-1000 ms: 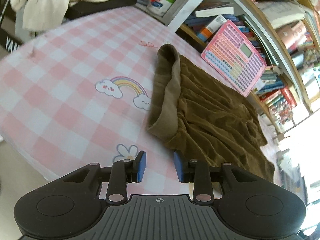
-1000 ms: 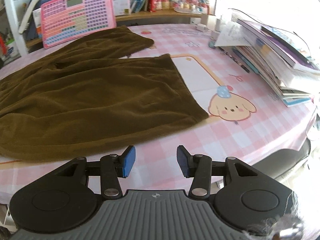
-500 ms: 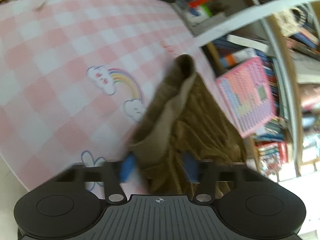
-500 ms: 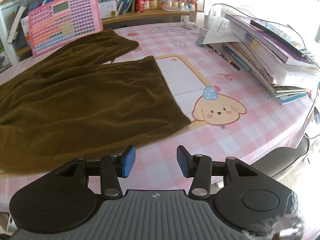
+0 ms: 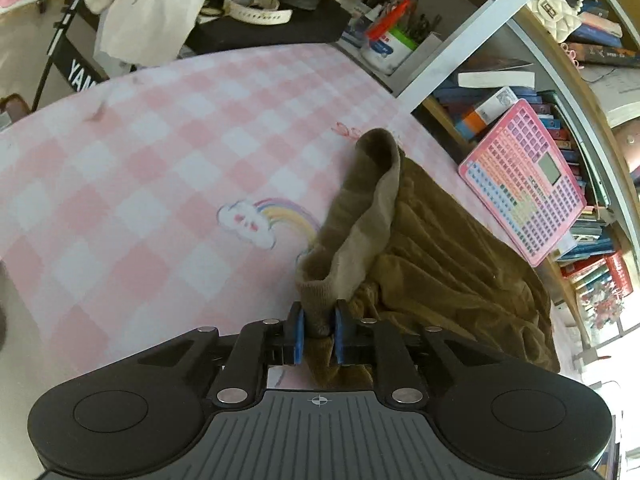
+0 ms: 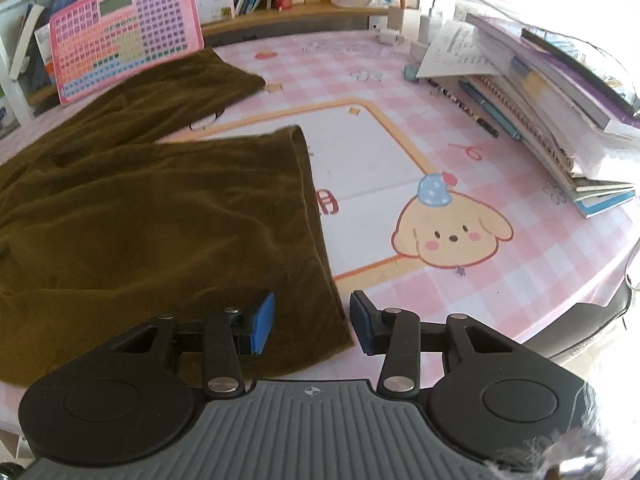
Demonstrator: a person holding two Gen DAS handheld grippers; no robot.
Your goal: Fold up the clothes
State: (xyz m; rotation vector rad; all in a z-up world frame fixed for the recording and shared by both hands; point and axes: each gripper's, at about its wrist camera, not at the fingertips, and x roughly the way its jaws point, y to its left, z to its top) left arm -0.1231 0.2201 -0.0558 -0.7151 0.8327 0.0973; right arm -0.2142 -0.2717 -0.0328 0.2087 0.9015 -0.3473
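Brown velvety trousers [image 5: 452, 264] lie spread on the pink checked tablecloth [image 5: 160, 184]. In the left wrist view my left gripper [image 5: 318, 334] is shut on the near corner of their ribbed waistband [image 5: 360, 232], which is lifted and bunched between the blue pads. In the right wrist view the trouser legs [image 6: 160, 216] lie flat. My right gripper [image 6: 312, 324] is open, low over the hem corner of the near leg [image 6: 320, 304], with the cloth edge lying between its fingers. The far leg [image 6: 192, 80] reaches toward the back.
A pink toy keyboard [image 6: 124, 28] leans on bookshelves behind the trousers. A stack of books and papers [image 6: 540, 92] fills the right side of the table. Pens [image 6: 468, 108] lie beside it. White cloth [image 5: 160, 4] and clutter sit beyond the table's far left edge.
My left gripper moved forward onto the waistband corner and shut on it. My right gripper advanced to the hem of the near leg, staying open.
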